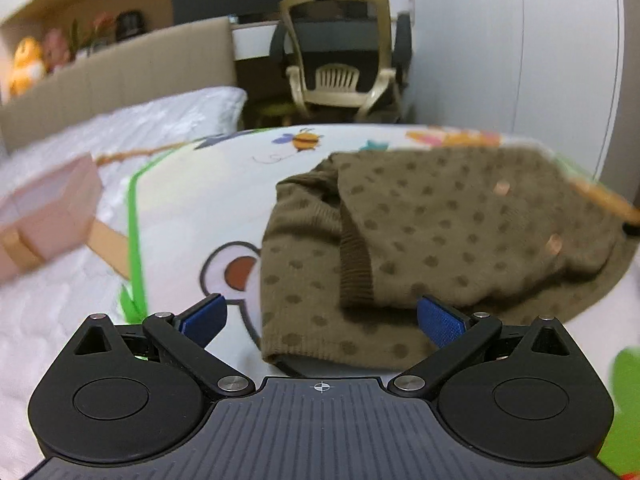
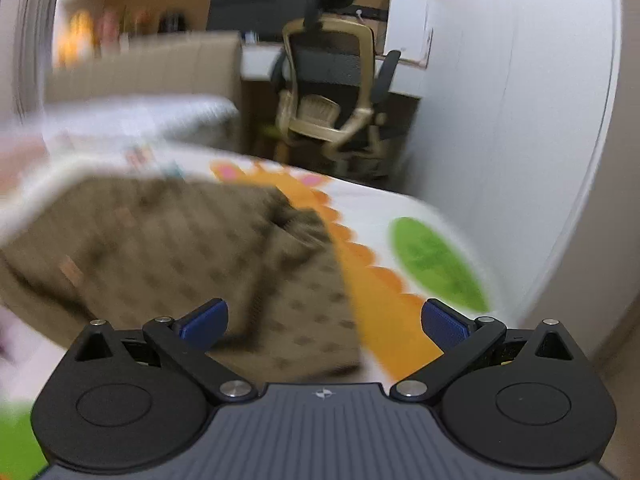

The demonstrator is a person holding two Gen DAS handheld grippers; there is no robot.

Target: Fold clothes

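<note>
An olive-brown knitted sweater [image 1: 436, 240] with darker dots lies partly folded on a white cartoon-print mat [image 1: 200, 200] on the bed, one ribbed sleeve laid across its front. My left gripper [image 1: 322, 320] is open and empty, just above the sweater's near left edge. In the right wrist view the same sweater [image 2: 180, 248] is blurred; my right gripper [image 2: 324, 322] is open and empty over its near right corner, beside the mat's orange scalloped print [image 2: 376, 300].
A pink box [image 1: 44, 220] sits on the white bedding at left. A pillow [image 1: 132, 124] and beige headboard [image 1: 120, 76] lie beyond. An office chair [image 1: 340, 56] stands past the bed's far edge, a white wall [image 2: 520, 120] at right.
</note>
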